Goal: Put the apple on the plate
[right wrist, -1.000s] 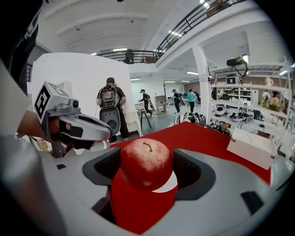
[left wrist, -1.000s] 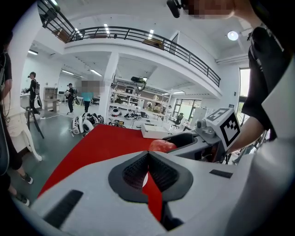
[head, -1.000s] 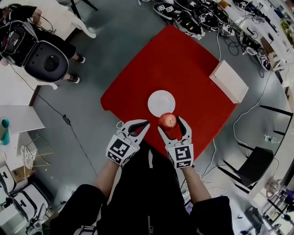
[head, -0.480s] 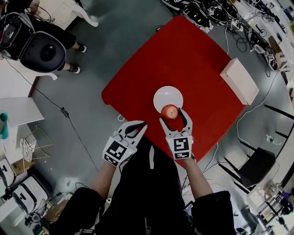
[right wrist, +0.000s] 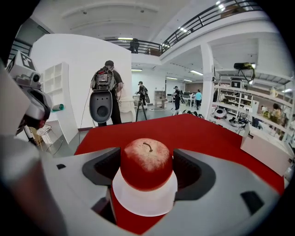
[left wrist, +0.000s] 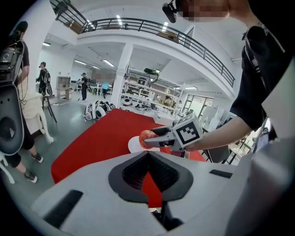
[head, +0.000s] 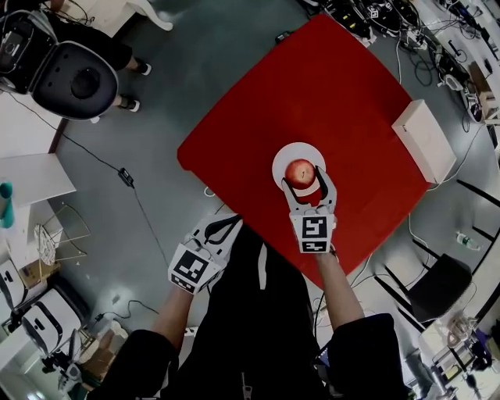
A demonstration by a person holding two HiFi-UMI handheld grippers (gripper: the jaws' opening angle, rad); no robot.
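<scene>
A red apple [head: 300,171] with its stem up sits between the pads of my right gripper [head: 301,178], which is shut on it. The apple hangs right over the small white plate [head: 280,160] on the red table [head: 312,86]. In the right gripper view the apple [right wrist: 146,161] fills the gap of the right gripper [right wrist: 147,171], with the plate [right wrist: 145,203] just beneath; whether they touch I cannot tell. My left gripper [head: 233,222] is shut and empty, off the table's near edge. The left gripper [left wrist: 148,155] view shows the apple [left wrist: 146,136] at the plate [left wrist: 133,145].
A white box [head: 426,141] lies at the table's right edge. Gear and cables [head: 367,16] crowd the floor beyond the far corner. A person with a black backpack [head: 74,78] stands at the upper left. A black chair [head: 437,285] is at the lower right.
My right gripper has carried the apple forward and down from the table's near edge to above the plate. The left gripper has sunk and drawn back, off the table.
</scene>
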